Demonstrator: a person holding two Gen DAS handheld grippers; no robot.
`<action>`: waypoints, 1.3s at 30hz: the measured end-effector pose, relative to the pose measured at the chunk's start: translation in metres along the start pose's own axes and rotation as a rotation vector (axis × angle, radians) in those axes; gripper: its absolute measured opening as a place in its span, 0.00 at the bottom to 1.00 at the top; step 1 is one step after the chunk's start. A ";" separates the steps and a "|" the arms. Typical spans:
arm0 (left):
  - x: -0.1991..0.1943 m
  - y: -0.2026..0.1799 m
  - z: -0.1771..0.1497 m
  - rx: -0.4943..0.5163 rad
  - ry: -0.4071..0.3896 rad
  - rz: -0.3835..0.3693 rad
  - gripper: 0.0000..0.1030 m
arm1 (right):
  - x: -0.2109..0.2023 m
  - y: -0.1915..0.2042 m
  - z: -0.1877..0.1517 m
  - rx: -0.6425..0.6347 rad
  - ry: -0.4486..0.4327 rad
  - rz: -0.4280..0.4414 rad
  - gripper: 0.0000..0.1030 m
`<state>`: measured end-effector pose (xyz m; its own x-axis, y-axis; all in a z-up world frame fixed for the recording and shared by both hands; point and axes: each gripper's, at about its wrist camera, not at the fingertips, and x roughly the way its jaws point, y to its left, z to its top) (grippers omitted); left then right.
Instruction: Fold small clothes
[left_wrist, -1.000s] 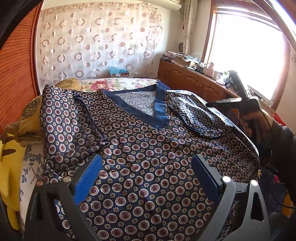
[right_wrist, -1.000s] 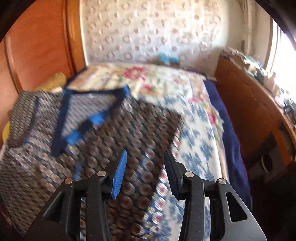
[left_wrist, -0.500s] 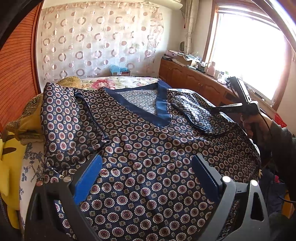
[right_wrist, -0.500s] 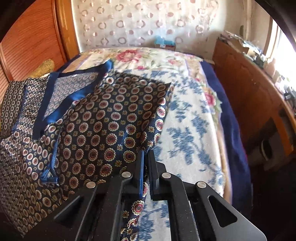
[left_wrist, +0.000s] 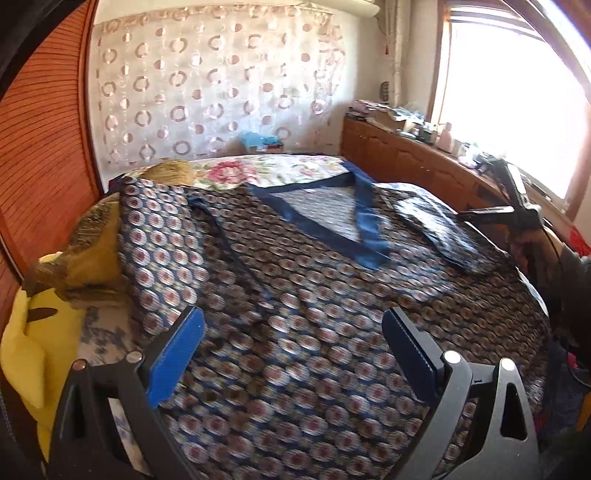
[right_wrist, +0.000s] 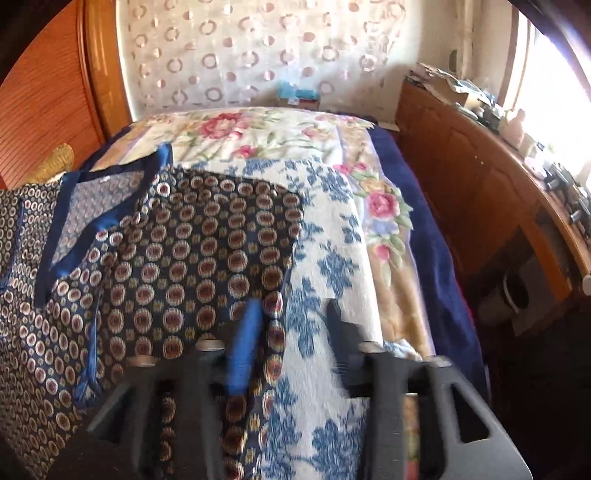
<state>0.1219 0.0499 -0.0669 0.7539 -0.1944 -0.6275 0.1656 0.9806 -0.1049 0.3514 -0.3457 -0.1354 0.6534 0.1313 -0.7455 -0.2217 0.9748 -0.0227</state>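
A navy garment (left_wrist: 314, 302) printed with round medallions lies spread flat on the bed, its blue V-neck trim (left_wrist: 365, 225) towards the far side. My left gripper (left_wrist: 291, 350) hovers open over the garment's lower part, with nothing between its fingers. One sleeve (right_wrist: 207, 240) lies folded in over the body. My right gripper (right_wrist: 293, 325) stands at the garment's side edge. Its jaws are opening; the fabric edge lies below the gap and the pads are off it. In the left wrist view, a hand holds the right gripper (left_wrist: 469, 213) at the far right.
The floral bedspread (right_wrist: 332, 236) shows bare to the right of the garment. A yellow plush toy (left_wrist: 33, 354) and a gold cushion (left_wrist: 92, 258) sit at the left edge. A cluttered wooden cabinet (right_wrist: 480, 177) runs along the right under the window.
The right gripper shut on the garment's edge half a second ago and has since opened off it. The left gripper has shifted a little, still open.
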 end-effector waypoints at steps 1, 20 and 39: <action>0.002 0.006 0.002 -0.008 0.003 0.004 0.95 | 0.003 0.000 0.001 0.001 0.000 0.007 0.50; 0.054 0.114 0.066 -0.104 0.027 0.193 0.95 | 0.040 0.001 0.009 -0.068 0.014 0.094 0.63; 0.099 0.162 0.084 -0.189 0.107 0.160 0.36 | 0.041 0.001 0.009 -0.070 0.013 0.095 0.64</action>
<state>0.2765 0.1872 -0.0812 0.6879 -0.0424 -0.7245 -0.0794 0.9879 -0.1332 0.3844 -0.3376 -0.1603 0.6176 0.2192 -0.7553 -0.3319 0.9433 0.0023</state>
